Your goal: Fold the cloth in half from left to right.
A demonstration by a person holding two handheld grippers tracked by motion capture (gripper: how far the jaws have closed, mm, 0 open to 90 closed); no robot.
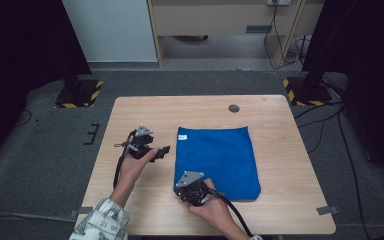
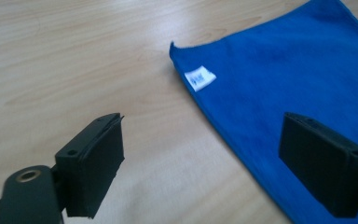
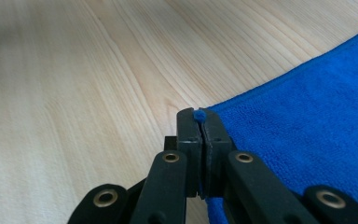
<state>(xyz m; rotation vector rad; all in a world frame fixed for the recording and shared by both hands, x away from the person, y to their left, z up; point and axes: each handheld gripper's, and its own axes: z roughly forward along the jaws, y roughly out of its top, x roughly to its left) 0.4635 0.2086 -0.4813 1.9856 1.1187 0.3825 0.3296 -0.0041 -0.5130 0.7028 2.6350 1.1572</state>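
Two hand-held grippers work a blue cloth (image 1: 216, 161) that lies flat on the tabletop (image 1: 130, 115), a little right of centre, its long axis running from the person toward the far edge. The right hand-held gripper (image 1: 187, 192) sits at the cloth's near left corner, and in the right gripper view its jaws are closed tight with a tuft of blue pinched between the tips (image 3: 199, 115), so that corner looks held. The left hand-held gripper (image 1: 163, 151) hovers just left of the cloth's left edge, its jaws spread wide with nothing between them; in the left gripper view the edge runs diagonally between the two pads (image 2: 95, 163), and the far left corner, marked by a small white tag (image 2: 200, 78), lies ahead of it and somewhat to the right. That is the relation the next move likely turns on: the free corner lies farther up the left edge from the left hand-held gripper, which is clearly the nearer one, so it would probably travel along that edge and close on the tagged corner. Nothing stands in the way; bare wood surrounds the cloth, and a dark round grommet (image 1: 234, 108) near the far edge sits well apart.
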